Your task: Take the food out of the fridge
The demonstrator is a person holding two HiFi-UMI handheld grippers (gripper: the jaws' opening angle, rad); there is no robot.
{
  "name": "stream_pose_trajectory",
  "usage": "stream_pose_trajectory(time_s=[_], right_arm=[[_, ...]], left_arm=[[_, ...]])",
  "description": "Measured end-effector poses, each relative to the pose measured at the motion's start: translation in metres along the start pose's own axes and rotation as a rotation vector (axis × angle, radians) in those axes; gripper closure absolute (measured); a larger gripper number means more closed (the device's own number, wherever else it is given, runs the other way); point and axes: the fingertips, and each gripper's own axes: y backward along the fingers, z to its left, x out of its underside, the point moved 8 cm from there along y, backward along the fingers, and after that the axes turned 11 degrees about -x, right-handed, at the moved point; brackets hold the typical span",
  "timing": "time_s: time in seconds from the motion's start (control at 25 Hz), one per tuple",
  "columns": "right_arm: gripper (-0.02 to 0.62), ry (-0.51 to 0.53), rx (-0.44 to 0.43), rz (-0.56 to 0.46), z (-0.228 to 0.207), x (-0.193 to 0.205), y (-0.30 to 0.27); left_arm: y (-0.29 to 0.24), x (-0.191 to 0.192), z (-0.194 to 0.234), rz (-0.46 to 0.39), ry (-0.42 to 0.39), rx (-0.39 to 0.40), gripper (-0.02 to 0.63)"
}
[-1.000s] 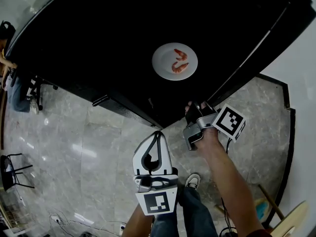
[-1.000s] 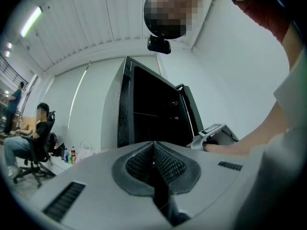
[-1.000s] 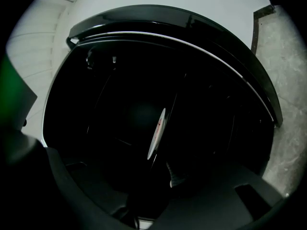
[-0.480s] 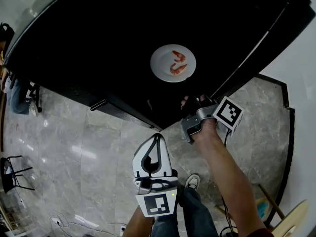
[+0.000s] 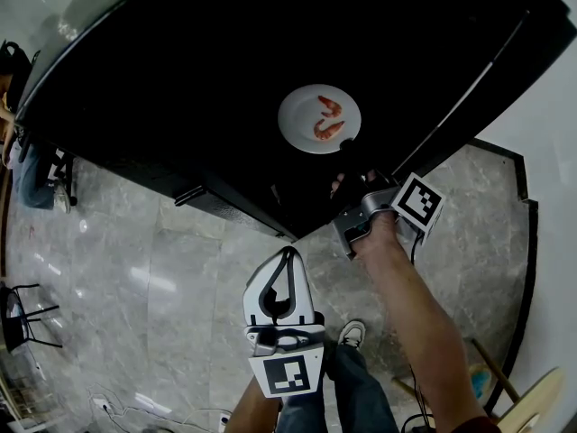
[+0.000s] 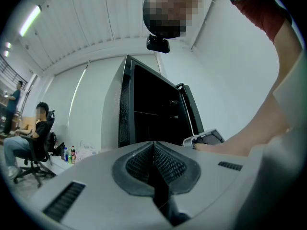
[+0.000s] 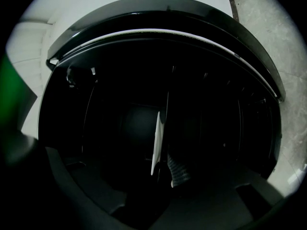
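— Where do we find the food?
— The white plate point(image 5: 293, 120) sits inside the open fridge point(image 5: 162, 70), deep in its dark interior. 2 shrimps point(image 5: 327, 130) lie on it, 1 above the other in the head view. What the plate rests on we cannot make out in the dark.
— And our right gripper?
— The right gripper point(image 5: 349, 154) reaches level into the fridge, its tip at the plate's near right rim. Its jaws have just been opening and now stand wide apart, released, gripping nothing. In the right gripper view we see the plate point(image 7: 155, 143) edge-on as a thin white strip. 1 ribbed pad point(image 7: 179, 170) is just beside its lower end, with a dark gap between pad and rim. The other jaw is lost in shadow, so we cannot tell whether the rim already stands between the 2 jaws.
— What about our left gripper?
— The left gripper point(image 5: 288, 253) hangs outside the fridge over the grey stone floor point(image 5: 135, 269), well apart from the plate, pointing level toward the fridge front. In the left gripper view its 2 pads point(image 6: 136, 164) meet along 1 seam: clenched, with nothing between them. Its marker cube point(image 5: 288, 373) faces the head camera; the right one's sits by our wrist, just outside the fridge
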Motion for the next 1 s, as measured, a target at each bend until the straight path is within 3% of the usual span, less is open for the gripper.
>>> stream_pose_trajectory(time_s=[1.0], right_arm=[[0.466, -0.101, 0.034, -0.007, -0.003, 0.001, -0.012]], left_arm=[[0.001, 0.007, 0.000, 0.021, 0.014, -0.004, 0.592]])
